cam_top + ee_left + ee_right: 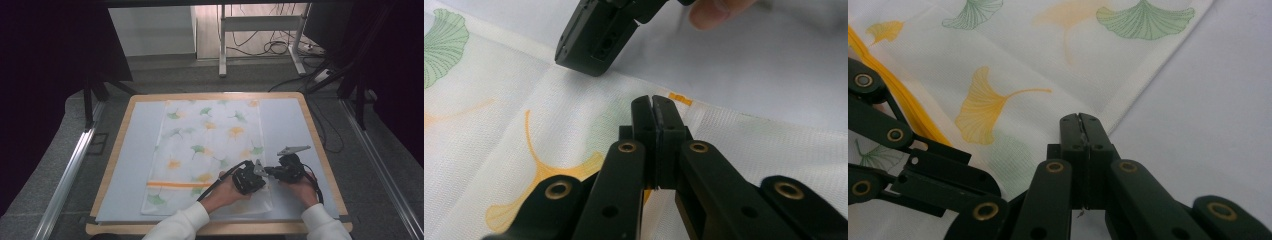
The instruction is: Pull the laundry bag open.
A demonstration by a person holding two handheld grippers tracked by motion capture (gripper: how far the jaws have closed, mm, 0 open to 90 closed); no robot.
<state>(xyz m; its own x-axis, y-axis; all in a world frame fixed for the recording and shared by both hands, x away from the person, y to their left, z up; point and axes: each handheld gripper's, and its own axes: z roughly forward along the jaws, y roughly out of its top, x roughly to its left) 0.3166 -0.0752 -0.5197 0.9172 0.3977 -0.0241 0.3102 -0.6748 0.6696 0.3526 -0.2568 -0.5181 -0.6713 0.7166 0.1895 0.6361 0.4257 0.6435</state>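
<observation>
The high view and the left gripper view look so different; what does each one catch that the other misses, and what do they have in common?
The high view alone takes in the whole wooden table, the pale mat on it, the full length of the leaf-print cloth, the orange stripe across it, both white sleeves and the floor cables. The left gripper view alone shows close detail: the left gripper with its jaws shut together over the cloth's right edge, and a fingertip. Both share the cloth, the left gripper and the right gripper.
</observation>
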